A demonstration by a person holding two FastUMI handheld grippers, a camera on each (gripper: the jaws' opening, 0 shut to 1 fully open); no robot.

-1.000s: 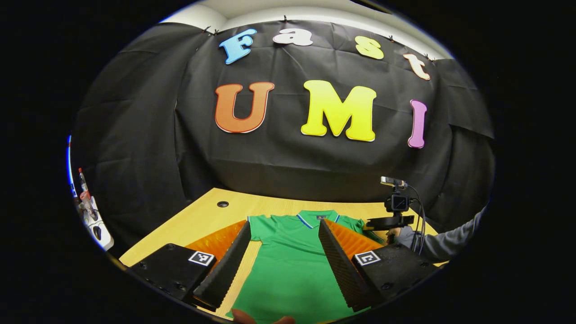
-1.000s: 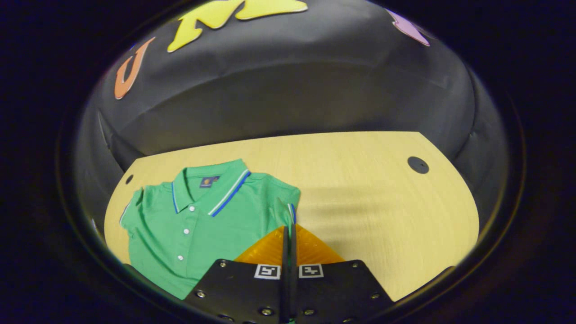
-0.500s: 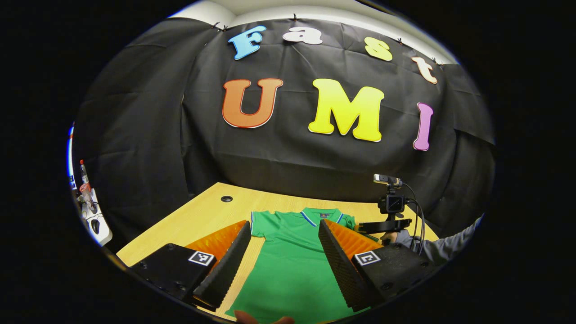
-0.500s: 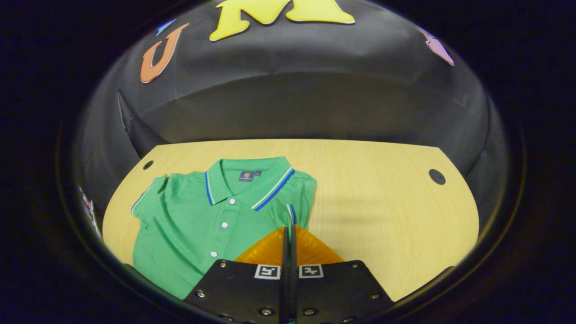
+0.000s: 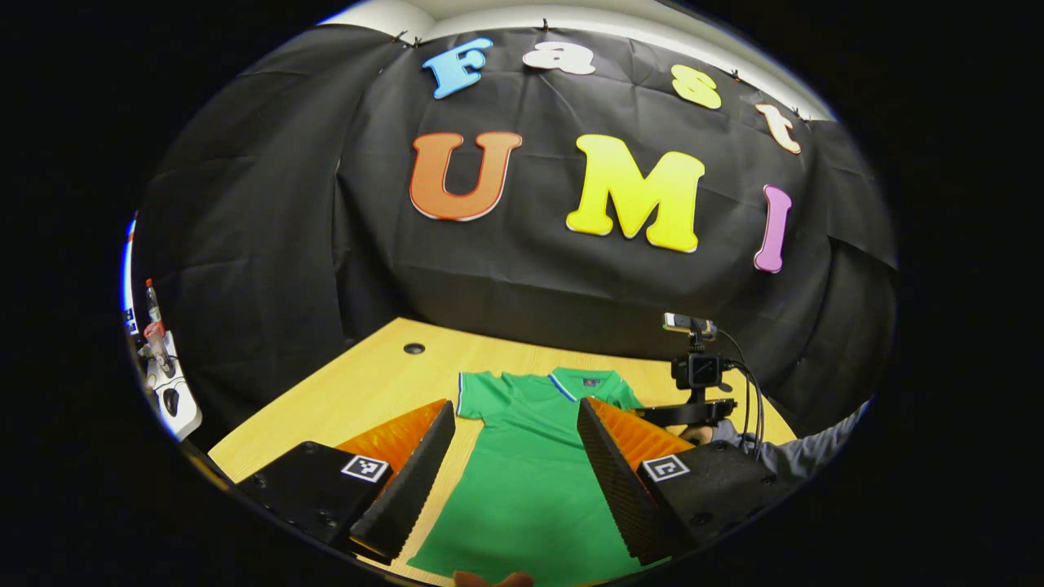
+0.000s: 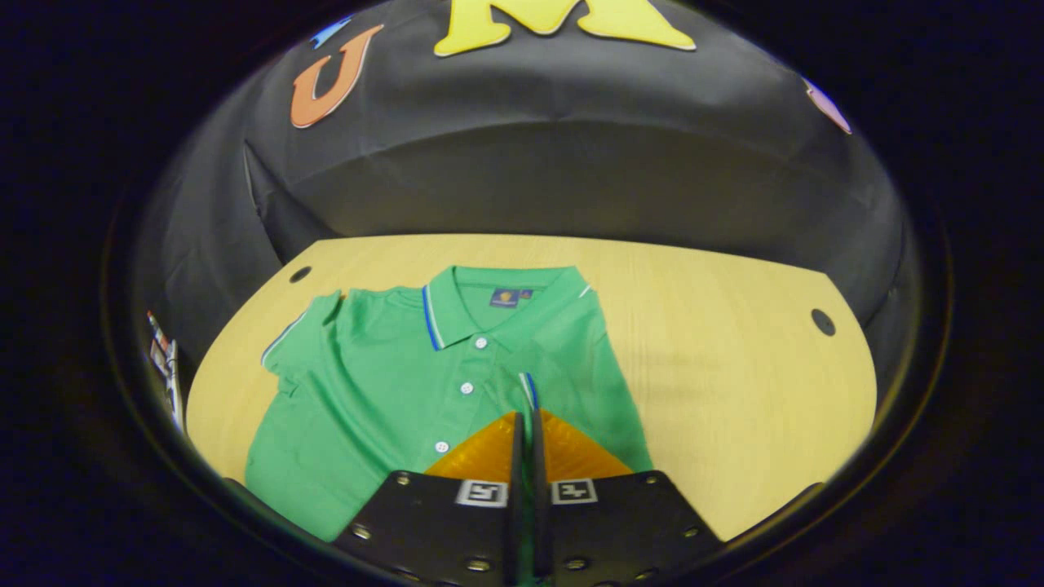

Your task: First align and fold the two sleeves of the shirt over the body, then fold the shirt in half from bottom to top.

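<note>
A green polo shirt (image 6: pixel 383 383) with a blue-and-white trimmed collar (image 6: pixel 489 302) lies face up on the wooden table (image 6: pixel 734 367). My right gripper (image 6: pixel 526 416) is shut on the striped cuff of the shirt's right sleeve (image 6: pixel 528 390), holding it over the button placket. The other sleeve (image 6: pixel 298 334) lies spread out flat at the left. In the left gripper view, my left gripper (image 5: pixel 515 405) stands open above the lower part of the shirt (image 5: pixel 530 481), with only cloth seen between its fingers. The right gripper (image 5: pixel 669 414) shows farther off beside the collar.
The table has round cable holes (image 6: pixel 823 321) (image 6: pixel 299 274) near its far corners. Bare wood lies to the right of the shirt. A white stand with small bottles (image 5: pixel 163 383) sits beyond the table's left edge. A person's grey sleeve (image 5: pixel 807 452) reaches in from the right.
My right gripper has carried the sleeve cuff leftward from the shirt's right side to over the button placket. The left gripper has stayed open and drawn back a little.
</note>
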